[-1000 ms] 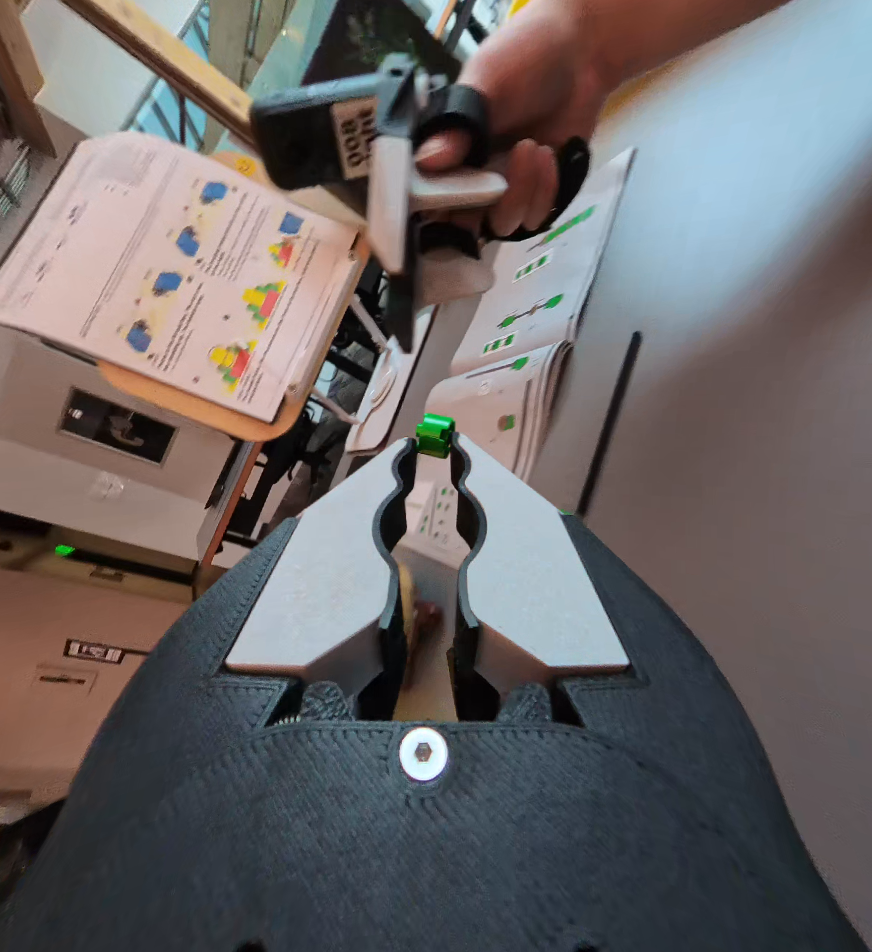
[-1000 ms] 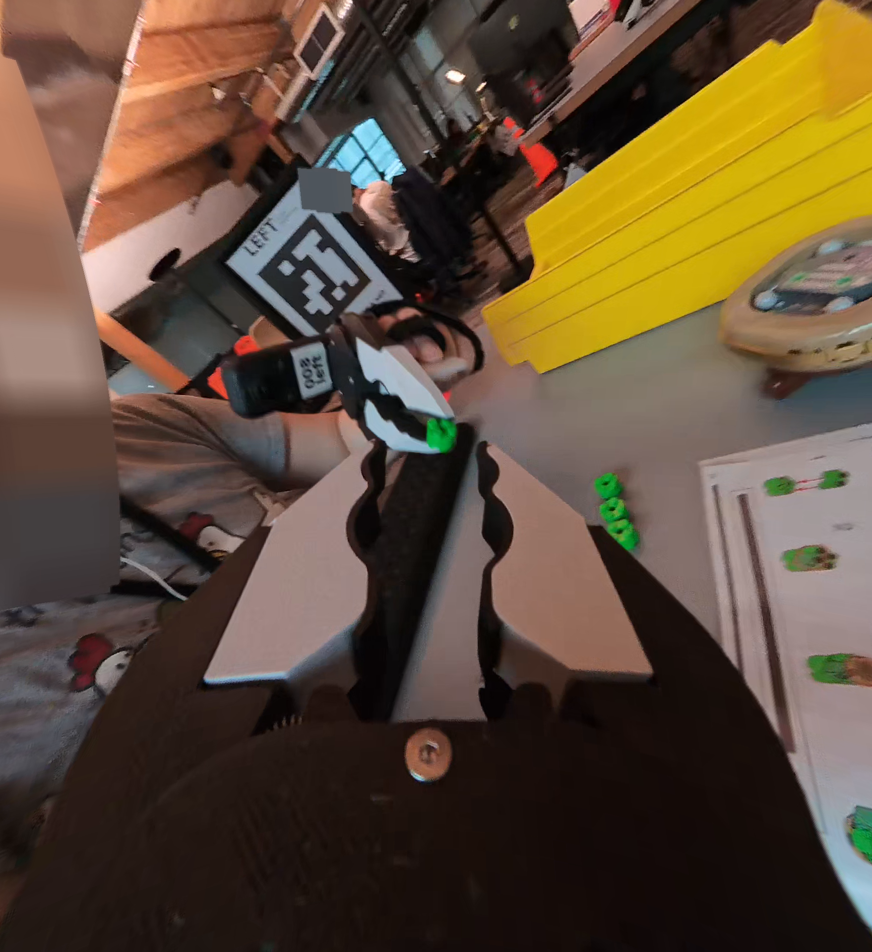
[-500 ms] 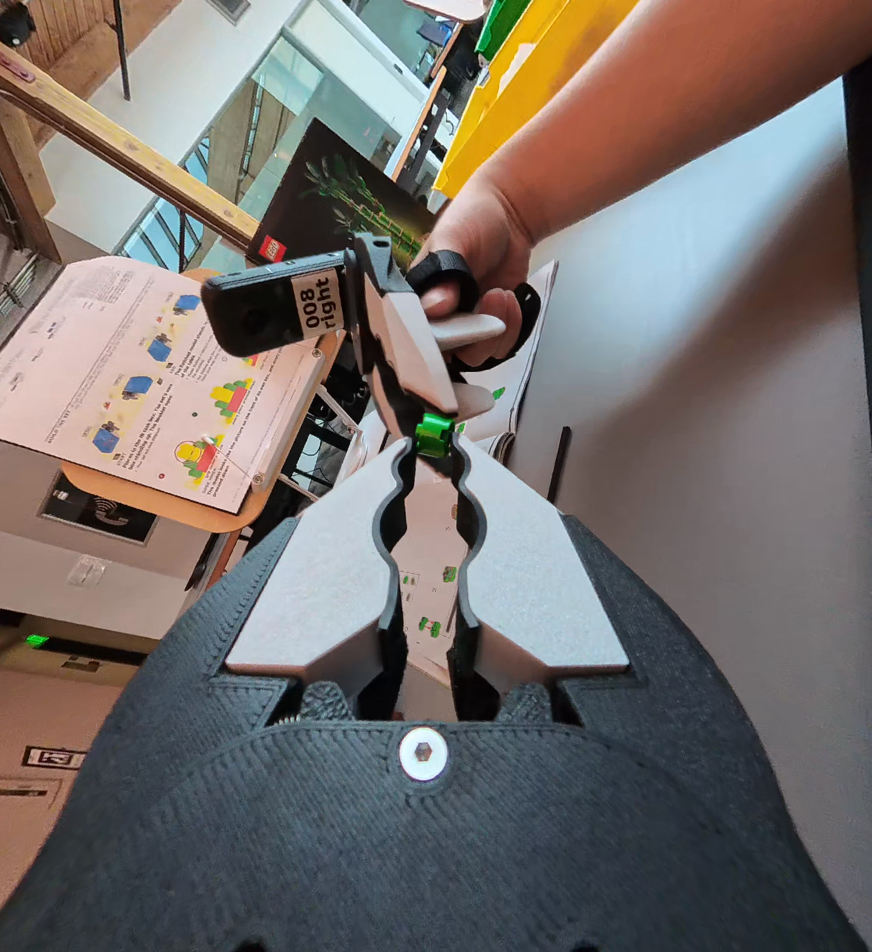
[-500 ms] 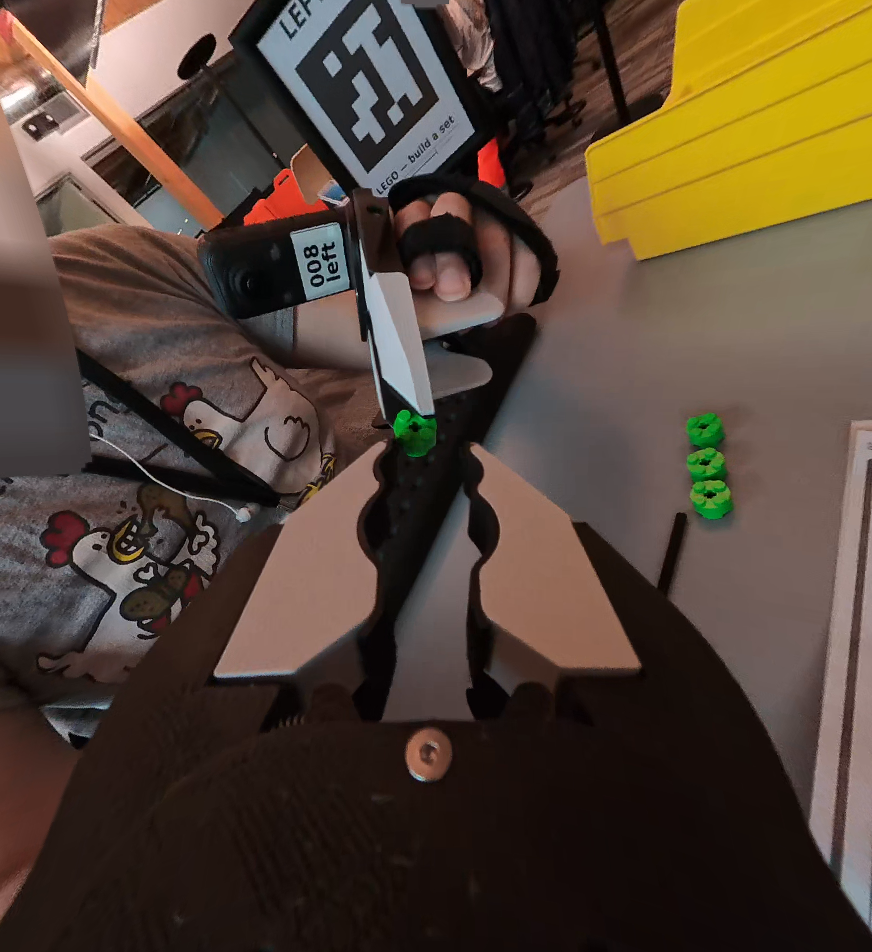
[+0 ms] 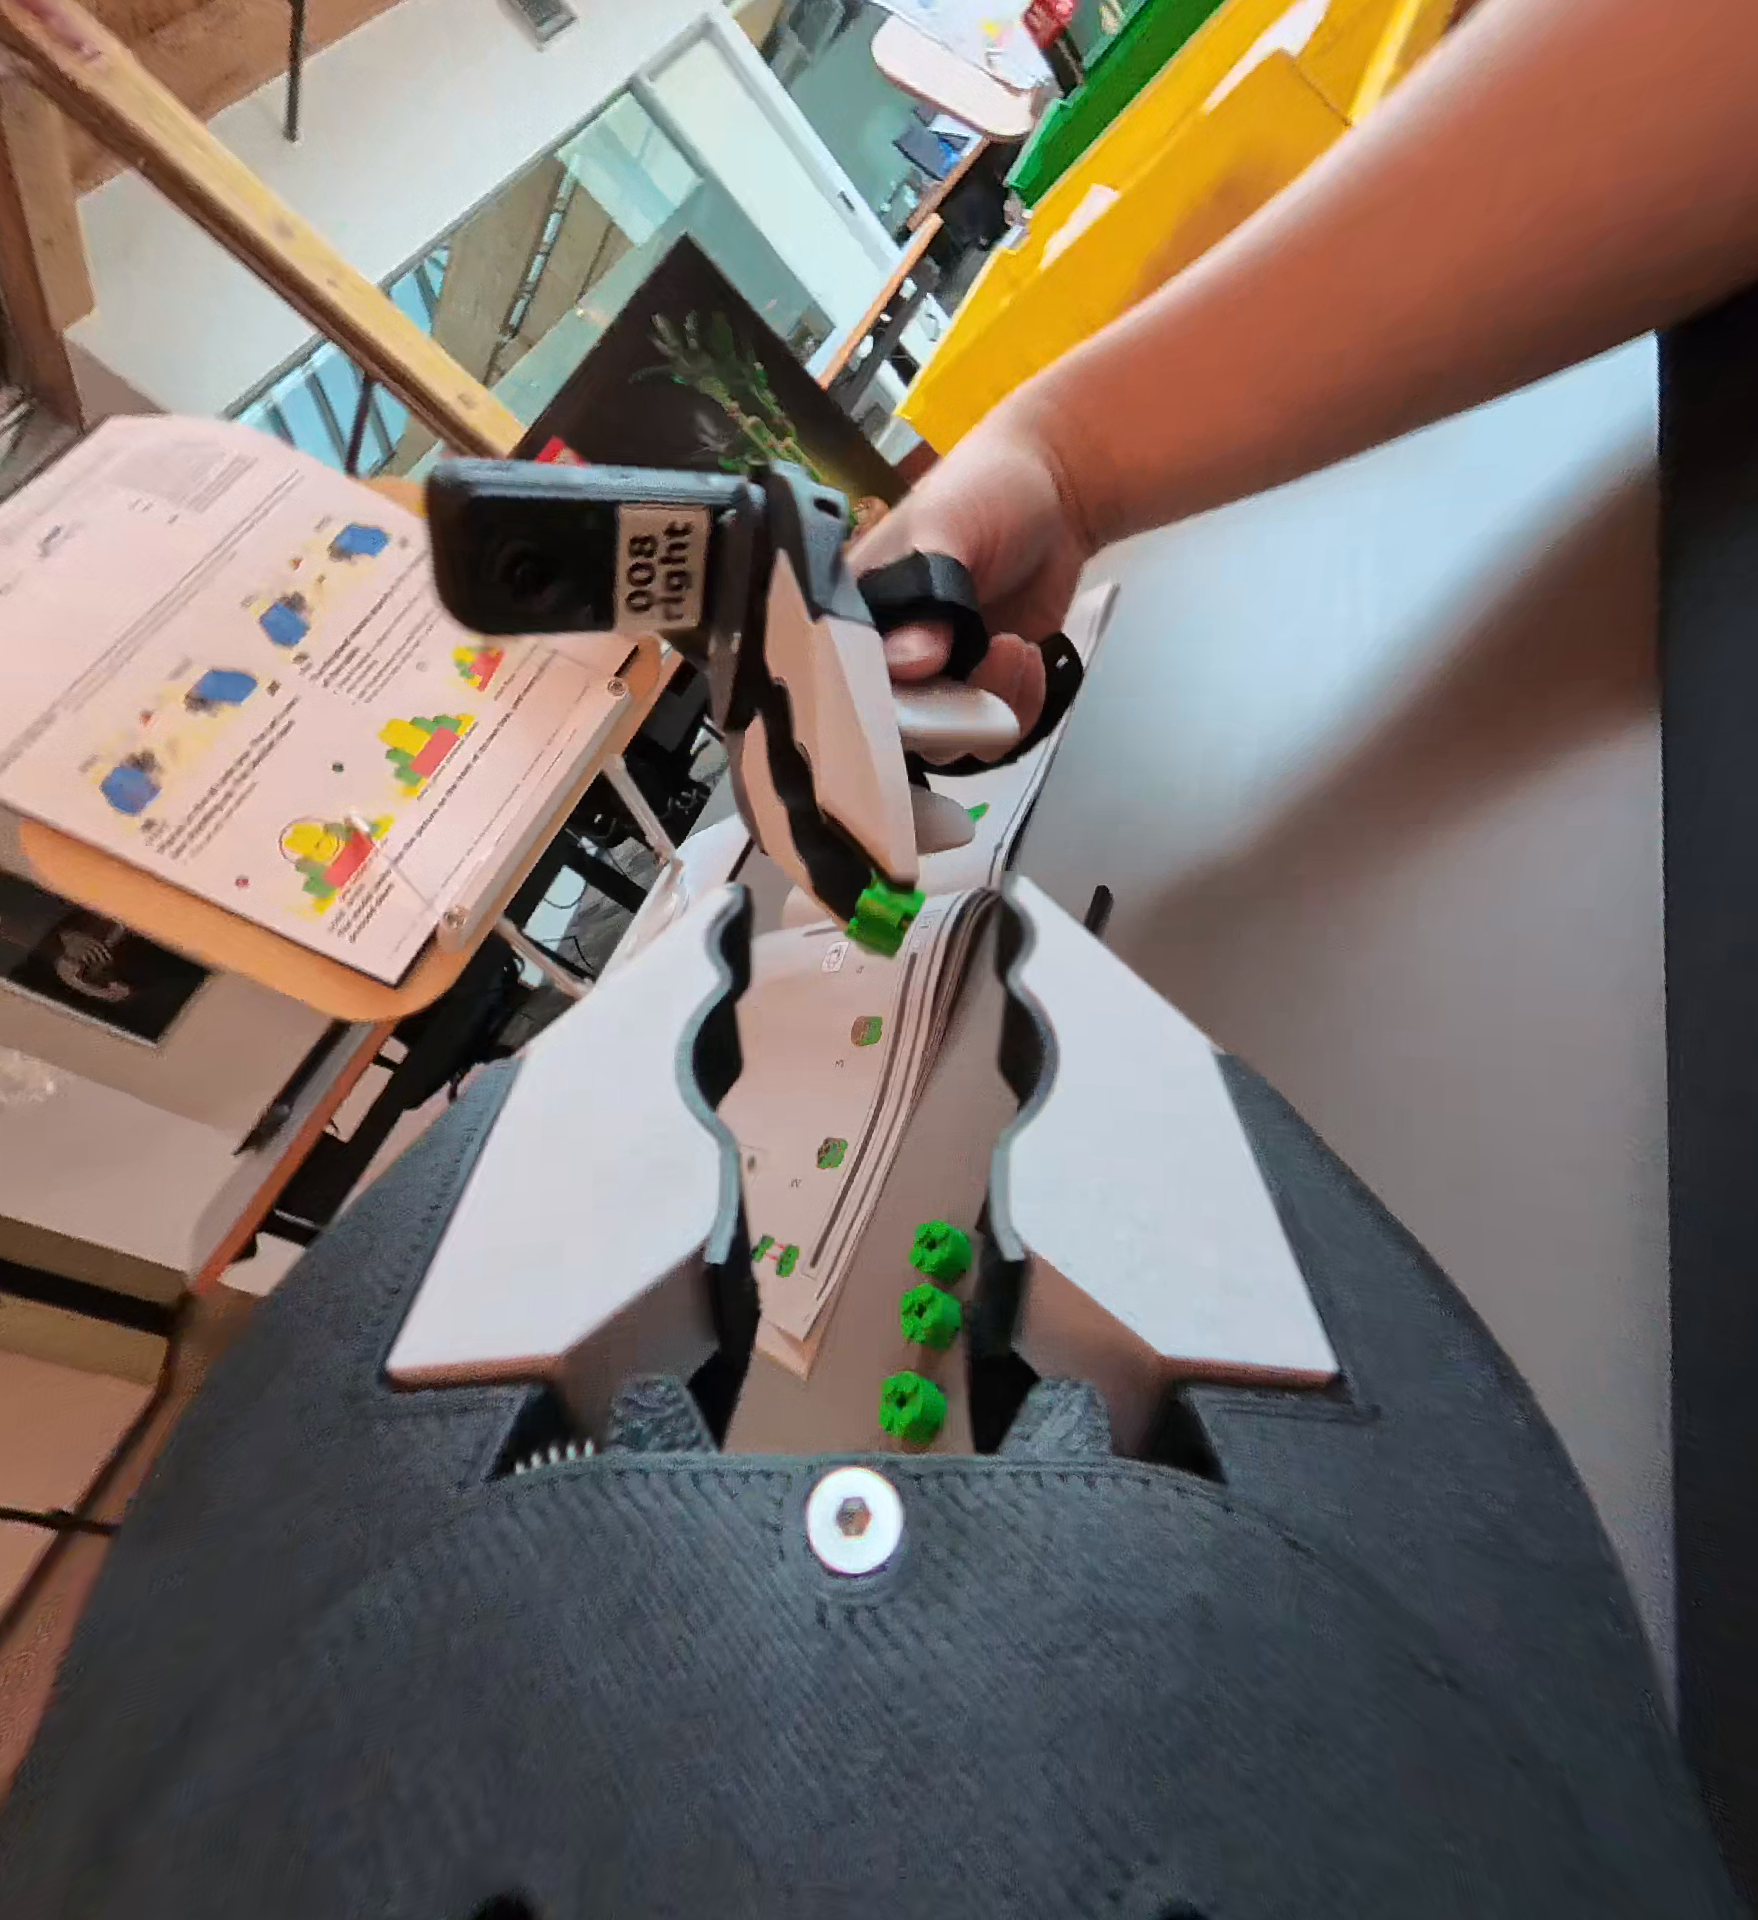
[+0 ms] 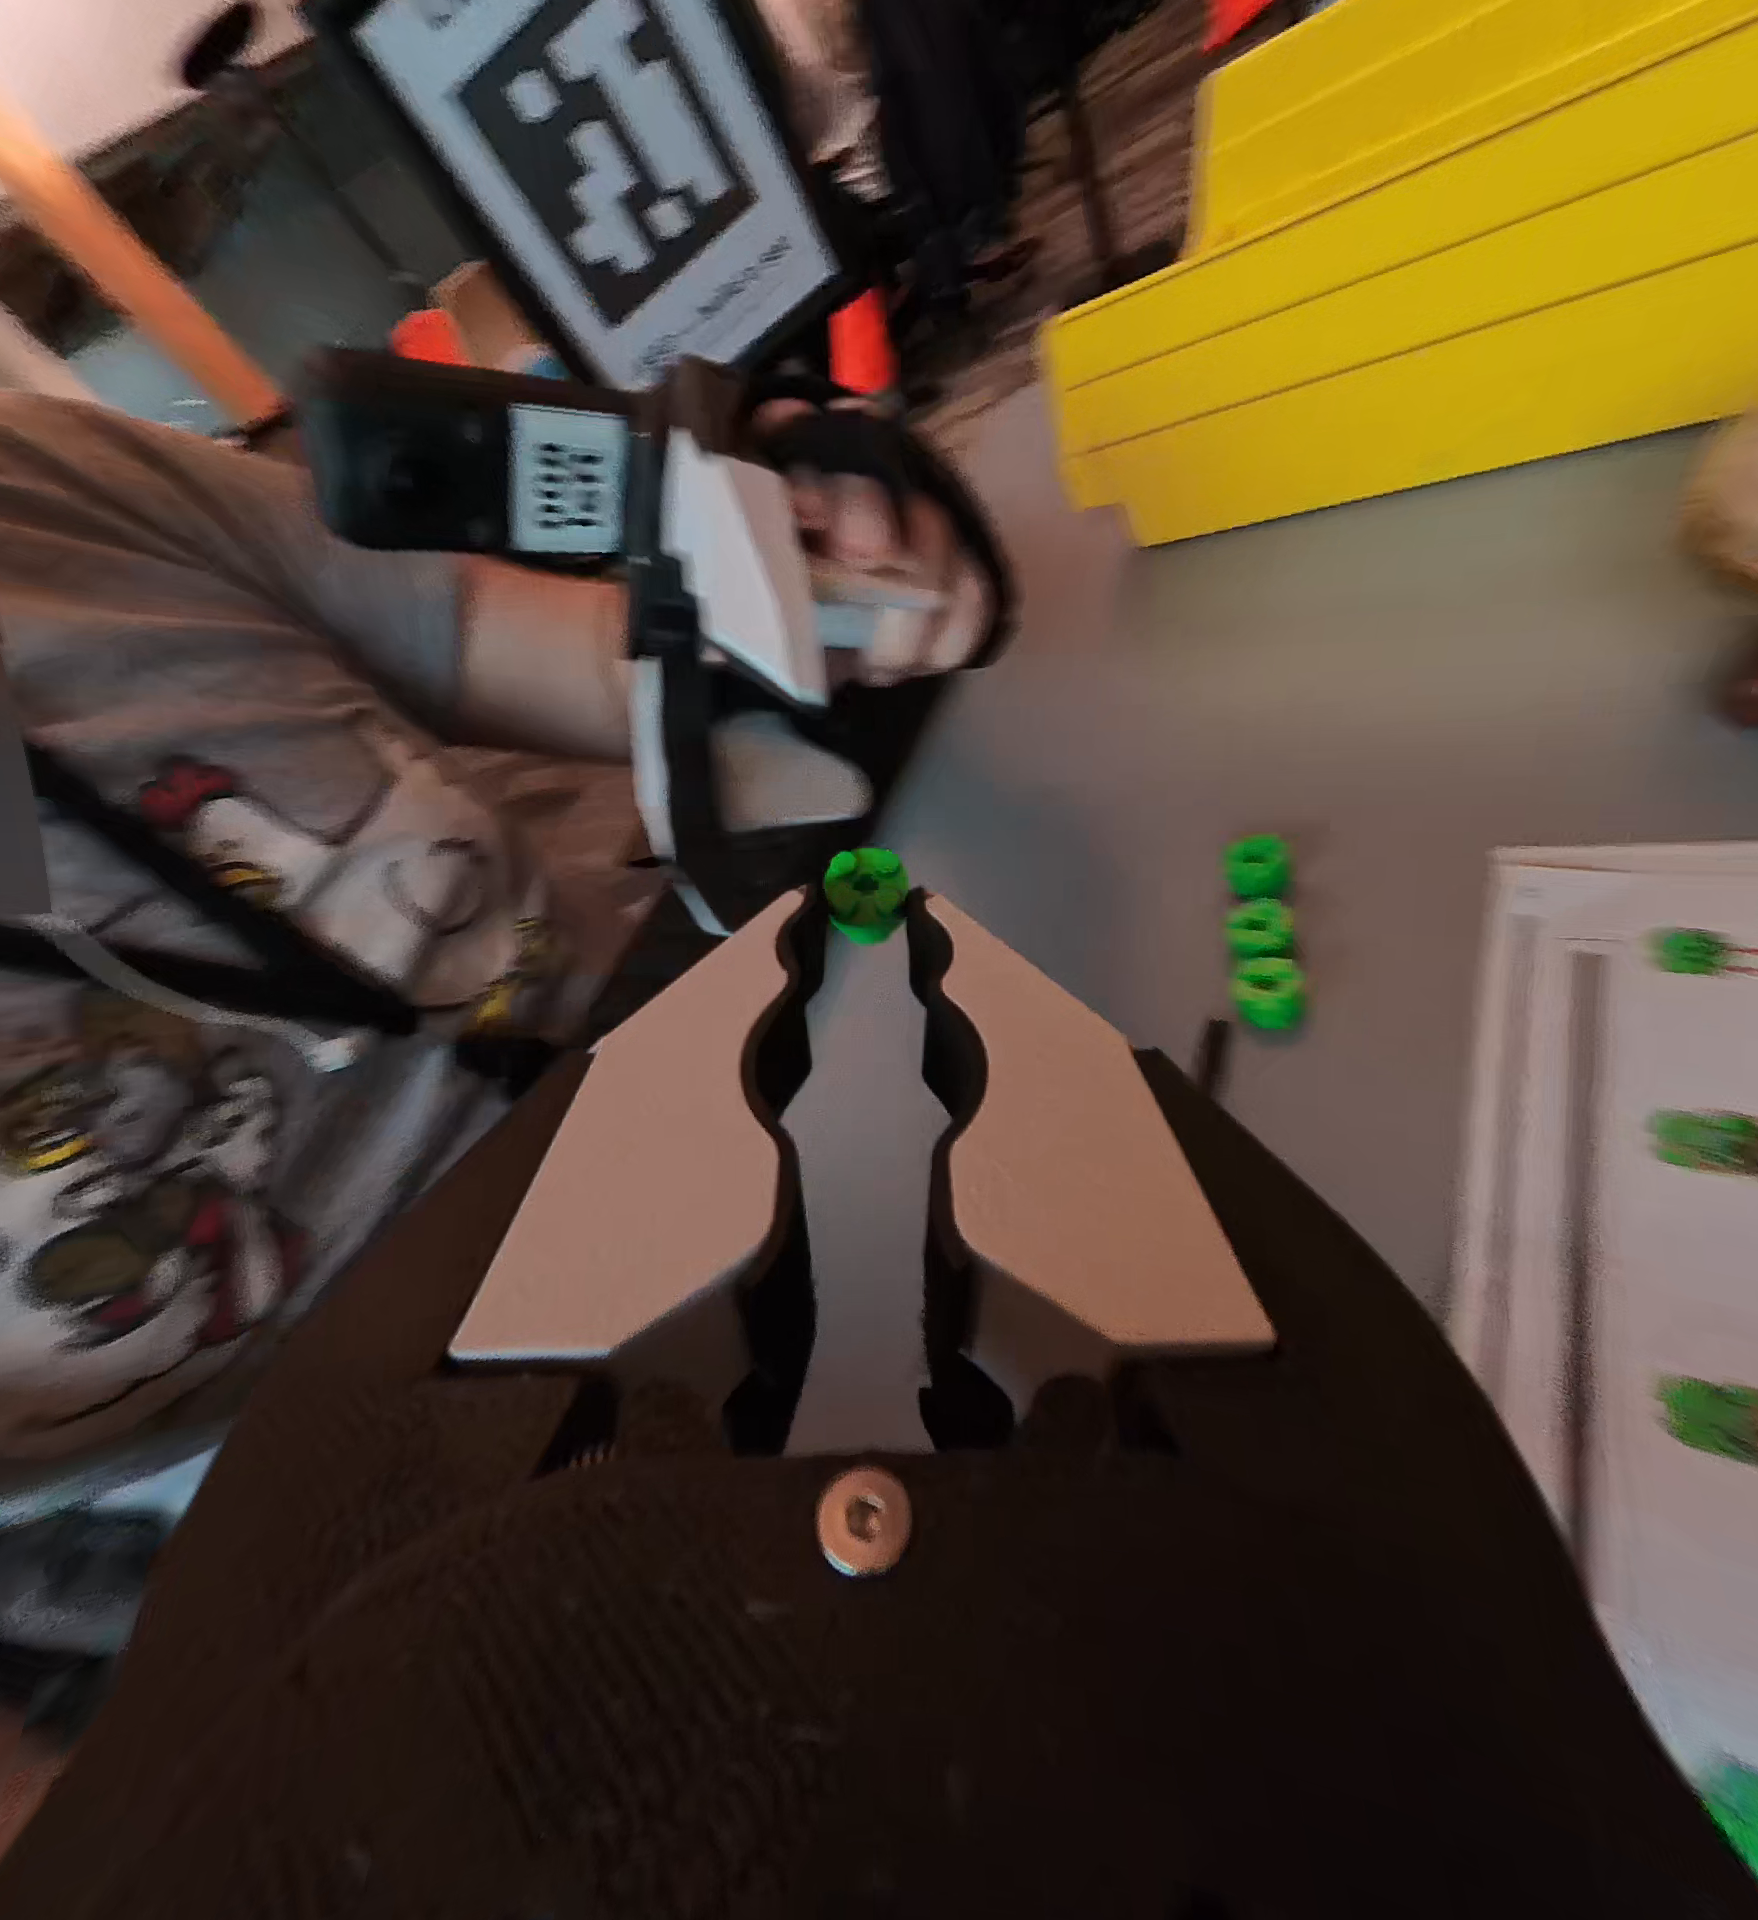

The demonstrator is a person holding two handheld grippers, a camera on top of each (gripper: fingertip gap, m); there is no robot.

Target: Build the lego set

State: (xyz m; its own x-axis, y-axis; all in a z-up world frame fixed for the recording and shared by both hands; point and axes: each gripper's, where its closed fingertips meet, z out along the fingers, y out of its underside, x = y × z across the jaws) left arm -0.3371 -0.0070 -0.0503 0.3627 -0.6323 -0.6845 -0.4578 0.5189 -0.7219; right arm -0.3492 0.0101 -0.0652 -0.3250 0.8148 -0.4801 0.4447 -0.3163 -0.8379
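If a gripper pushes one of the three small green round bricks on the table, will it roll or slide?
Each green round brick seems to lie flat on the grey table, so it would probably slide, not roll. It looks like stiff plastic and likely light. Tipped on its side, its round wall might let it roll.

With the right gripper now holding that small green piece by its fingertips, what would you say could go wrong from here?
1. The right gripper pinches the green piece only at its very tips, so the round piece could slip or twist out.
2. The left gripper stands open right beside it; a bump could knock it loose.
3. Three green pieces and a thin black rod lie loose on the table; a low sweep could scatter them.
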